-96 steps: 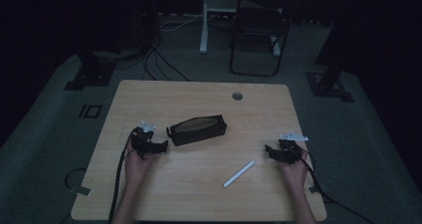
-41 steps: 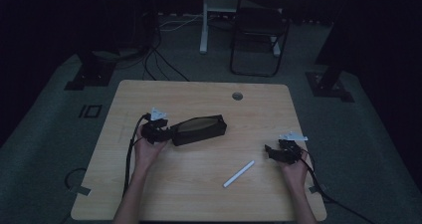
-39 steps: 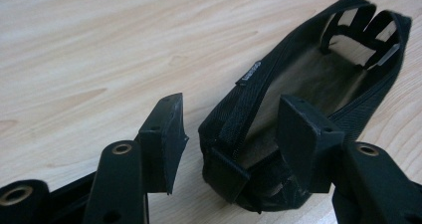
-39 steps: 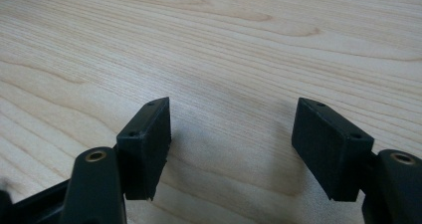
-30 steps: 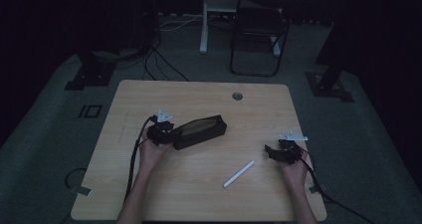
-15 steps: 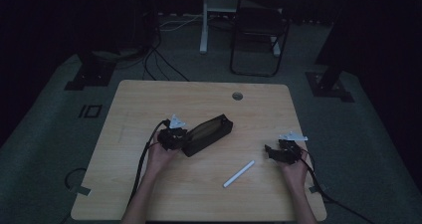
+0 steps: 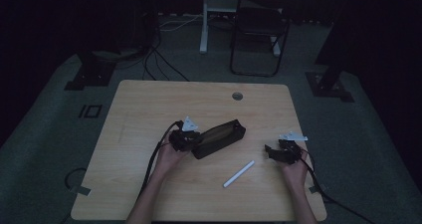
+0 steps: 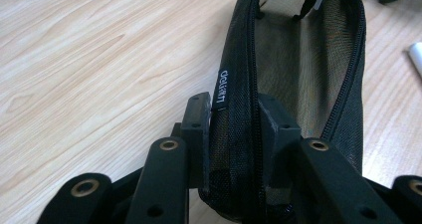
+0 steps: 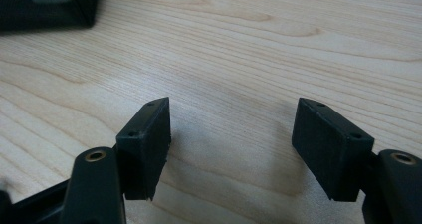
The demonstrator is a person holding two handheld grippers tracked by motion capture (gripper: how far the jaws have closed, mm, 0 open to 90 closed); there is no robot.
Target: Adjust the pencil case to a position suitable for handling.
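A black mesh zip pouch (image 7: 219,139) lies open-topped at the middle of the wooden table (image 7: 149,104). My left gripper (image 7: 191,142) is at its left end. In the left gripper view the jaws have just been closing, and my left gripper (image 8: 234,114) now pinches one mesh wall of the pouch (image 8: 298,59) beside the zip. My right gripper (image 7: 271,152) rests near the table's right edge. In the right gripper view my right gripper (image 9: 231,134) stands with its jaws apart over bare wood, nothing between them. A white pen-like stick (image 7: 239,173) lies between the two hands.
A round cable hole (image 7: 237,95) sits near the table's far edge. A folding chair (image 7: 259,30) and cables stand on the floor beyond. A dark object (image 9: 45,5) lies at the top left of the right gripper view.
My left gripper has moved right with the pouch, which shifted right and turned slightly, and its jaws have closed onto the pouch's end. The right gripper and the white stick stayed put.
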